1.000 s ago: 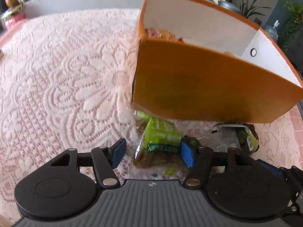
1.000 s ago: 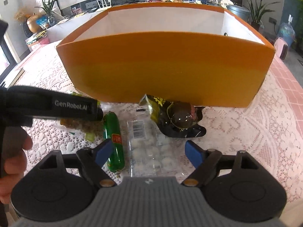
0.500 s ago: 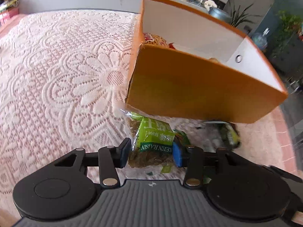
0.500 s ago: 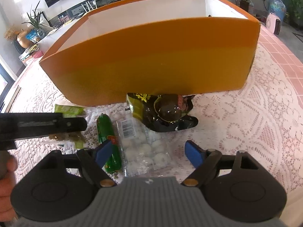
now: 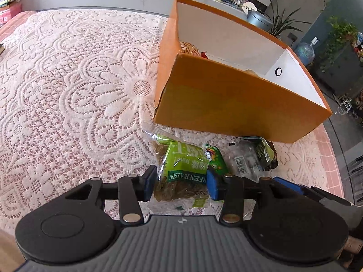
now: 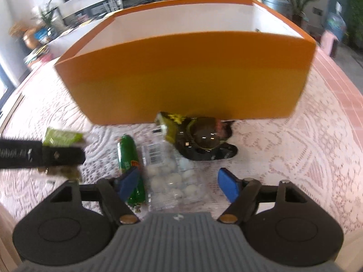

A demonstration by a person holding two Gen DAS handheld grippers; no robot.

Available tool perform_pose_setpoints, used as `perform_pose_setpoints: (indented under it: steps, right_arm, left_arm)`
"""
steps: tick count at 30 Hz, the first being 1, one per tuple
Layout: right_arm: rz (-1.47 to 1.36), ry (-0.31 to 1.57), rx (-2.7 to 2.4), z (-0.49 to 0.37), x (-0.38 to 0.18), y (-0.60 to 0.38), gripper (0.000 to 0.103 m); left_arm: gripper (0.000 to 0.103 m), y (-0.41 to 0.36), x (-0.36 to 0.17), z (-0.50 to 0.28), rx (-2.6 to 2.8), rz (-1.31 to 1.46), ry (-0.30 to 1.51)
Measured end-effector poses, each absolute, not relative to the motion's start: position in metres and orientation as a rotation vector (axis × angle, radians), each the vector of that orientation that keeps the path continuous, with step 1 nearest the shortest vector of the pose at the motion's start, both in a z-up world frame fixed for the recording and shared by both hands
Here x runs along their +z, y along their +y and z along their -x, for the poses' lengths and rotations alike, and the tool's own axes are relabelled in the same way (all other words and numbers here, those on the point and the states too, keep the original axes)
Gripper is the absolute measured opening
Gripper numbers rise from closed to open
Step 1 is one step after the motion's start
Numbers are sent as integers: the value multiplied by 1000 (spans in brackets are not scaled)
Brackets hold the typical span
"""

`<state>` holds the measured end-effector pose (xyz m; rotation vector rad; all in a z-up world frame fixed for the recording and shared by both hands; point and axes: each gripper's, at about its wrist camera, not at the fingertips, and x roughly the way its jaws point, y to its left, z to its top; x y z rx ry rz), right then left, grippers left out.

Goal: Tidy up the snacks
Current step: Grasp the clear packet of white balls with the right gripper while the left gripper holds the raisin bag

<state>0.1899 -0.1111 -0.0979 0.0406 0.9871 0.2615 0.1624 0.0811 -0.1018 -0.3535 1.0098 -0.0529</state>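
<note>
Since a second ago, left gripper has gone from wide apart to clamping the green raisin packet with clear plastic ends, and the packet is coming up off the white lace tablecloth. Both blue pads are pressing the packet's sides (label reads upside down from this wrist). Packet is hanging just in front of the near-left corner of the open orange cardboard box with white inside.

Right gripper is closing, jaws still apart, pads not yet pressing anything. Clear plastic bag of small white round candies is lying between its pads, in front of the box's near wall. Left pad is sitting over the green sausage-shaped stick snack, which is lying just beside the candy bag on its left. Dark glossy pouch with yellow print is lying against the foot of the box's near wall, touching the far end of the candy bag.

Some snacks are already showing inside the box at its left end (partly hidden by the wall, can't tell which). Right wrist view is motion-blurred.
</note>
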Motion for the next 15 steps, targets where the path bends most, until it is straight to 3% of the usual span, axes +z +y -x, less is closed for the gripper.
perform_pose_setpoints:
  steps: [10, 15]
  right_arm:
    - [66, 1020, 270, -196, -105, -95, 70]
    - [97, 998, 296, -192, -105, -90, 56]
  left_arm:
    - [51, 73, -107, -164, -73, 311, 1035]
    - [51, 74, -108, -164, -69, 311, 1042]
